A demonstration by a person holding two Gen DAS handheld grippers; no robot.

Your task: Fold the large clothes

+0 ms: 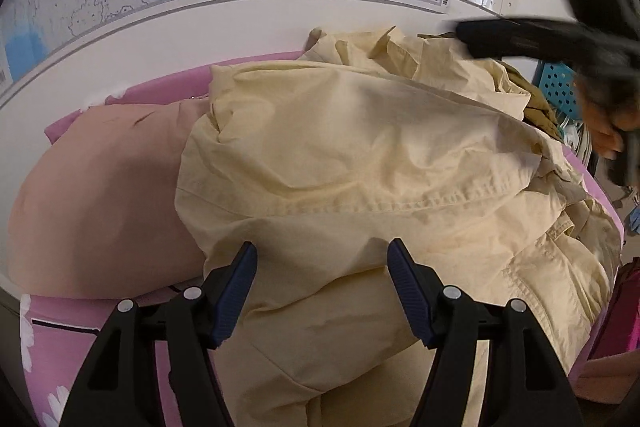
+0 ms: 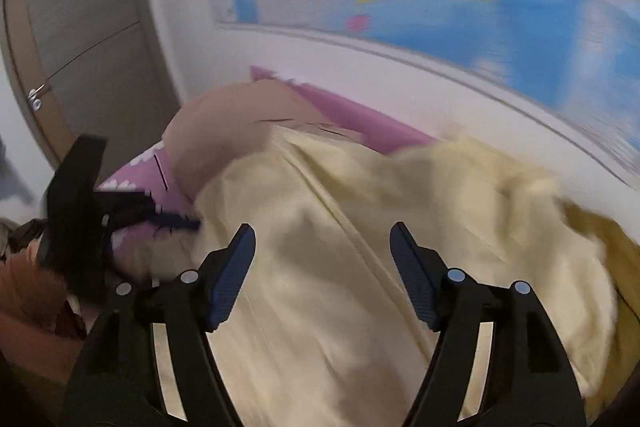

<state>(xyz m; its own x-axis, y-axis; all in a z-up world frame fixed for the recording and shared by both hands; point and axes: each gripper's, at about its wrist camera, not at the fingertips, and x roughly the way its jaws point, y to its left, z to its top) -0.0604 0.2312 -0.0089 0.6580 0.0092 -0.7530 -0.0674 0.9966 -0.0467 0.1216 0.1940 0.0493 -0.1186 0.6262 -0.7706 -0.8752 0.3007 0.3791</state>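
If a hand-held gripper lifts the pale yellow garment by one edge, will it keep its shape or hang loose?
The pale yellow garment will probably hang loose: it lies crumpled in soft folds. It looks like thin woven cotton, so likely light for its size. Its stitched seam may give the firmest hold.

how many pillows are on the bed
1: a peach-pink pillow at the head of the bed, lying on the pink floral sheet against the wall, beside the cream garment, which covers its near edge. Others may be hidden under the clothes.
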